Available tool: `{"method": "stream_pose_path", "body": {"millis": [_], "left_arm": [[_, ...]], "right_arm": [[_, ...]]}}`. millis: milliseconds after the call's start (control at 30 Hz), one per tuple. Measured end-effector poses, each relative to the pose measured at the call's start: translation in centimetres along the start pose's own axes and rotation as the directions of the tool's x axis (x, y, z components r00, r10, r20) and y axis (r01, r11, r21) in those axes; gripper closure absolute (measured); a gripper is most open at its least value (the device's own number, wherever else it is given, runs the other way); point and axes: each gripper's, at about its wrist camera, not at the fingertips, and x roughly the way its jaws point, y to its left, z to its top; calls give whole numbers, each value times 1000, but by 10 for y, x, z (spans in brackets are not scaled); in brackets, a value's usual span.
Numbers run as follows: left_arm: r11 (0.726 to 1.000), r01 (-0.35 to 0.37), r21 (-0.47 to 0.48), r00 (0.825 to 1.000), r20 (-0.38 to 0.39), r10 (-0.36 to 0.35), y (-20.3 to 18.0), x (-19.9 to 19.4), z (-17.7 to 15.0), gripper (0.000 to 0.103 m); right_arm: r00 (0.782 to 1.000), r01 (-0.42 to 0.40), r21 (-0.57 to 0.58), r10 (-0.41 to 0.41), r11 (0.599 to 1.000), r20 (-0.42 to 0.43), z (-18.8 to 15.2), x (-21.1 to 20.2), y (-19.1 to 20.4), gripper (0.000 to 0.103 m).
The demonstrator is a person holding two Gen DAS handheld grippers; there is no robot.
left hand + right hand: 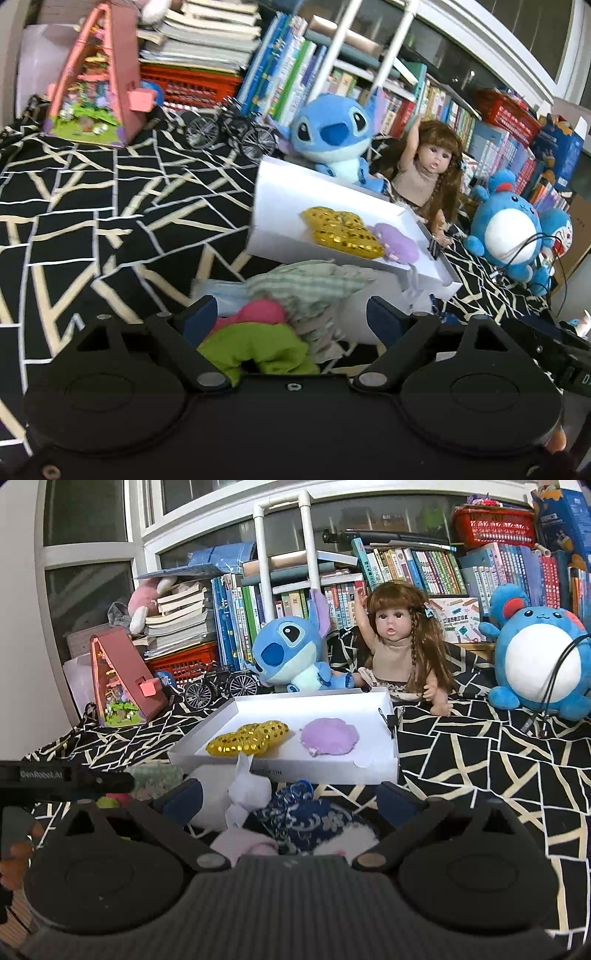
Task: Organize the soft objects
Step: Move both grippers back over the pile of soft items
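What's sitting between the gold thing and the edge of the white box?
A flat purple plush lies in the white box, between the gold sequin cushion and the box's clipped side. The right wrist view shows it best.

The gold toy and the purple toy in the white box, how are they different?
The gold toy is shiny and bumpy with sequins; the purple toy looks smooth and fuzzy. The gold toy is long and lumpy; the purple toy is round and flat. In the right wrist view, gold lies left, purple right. Both are small soft things lying inside the white box.
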Motion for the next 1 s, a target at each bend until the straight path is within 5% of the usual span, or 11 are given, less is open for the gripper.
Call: {"method": "stream_pose_path", "body": {"millis": [567,1000], "left_arm": [[993,-93,79,985,151,80,18,-44,-48,14],[974,-147,173,975,191,113,24,-54,-84,13]], "right_arm": [[990,102,-69,-95,992,102,-45,-20,4,0],[985,132,-37,-127,991,114,-68,-19,-2,0]]}}
